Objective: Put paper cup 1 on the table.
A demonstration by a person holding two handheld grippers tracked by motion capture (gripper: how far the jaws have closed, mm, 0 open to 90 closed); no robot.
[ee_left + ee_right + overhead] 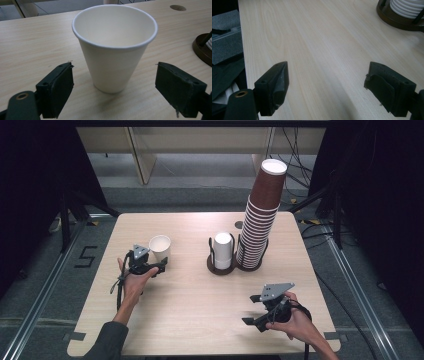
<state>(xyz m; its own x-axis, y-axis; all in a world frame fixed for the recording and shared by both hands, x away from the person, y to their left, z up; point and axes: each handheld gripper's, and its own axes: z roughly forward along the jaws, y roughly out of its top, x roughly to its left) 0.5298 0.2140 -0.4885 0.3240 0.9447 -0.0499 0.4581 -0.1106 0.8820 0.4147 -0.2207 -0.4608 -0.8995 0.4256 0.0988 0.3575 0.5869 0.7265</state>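
Note:
A white paper cup [160, 247] [113, 47] stands upright and empty on the left half of the wooden table [190, 295]. My left gripper [159, 265] [122, 92] is open just in front of it, one jaw on either side of the cup's base and neither touching it. Near the table's front right, my right gripper [251, 310] [332, 92] is open over bare wood with nothing between its jaws. A short stack of white cups [223, 250] sits upside down in a dark round holder [220, 266]. Beside it rises a tall leaning stack of brown cups [261, 215].
A round hole [239, 225] [177, 7] is cut in the table behind the holders. The dark holder base [203, 48] [398, 18] lies off to the right of each gripper. Metal floor rails [45, 285] and cables run around the table.

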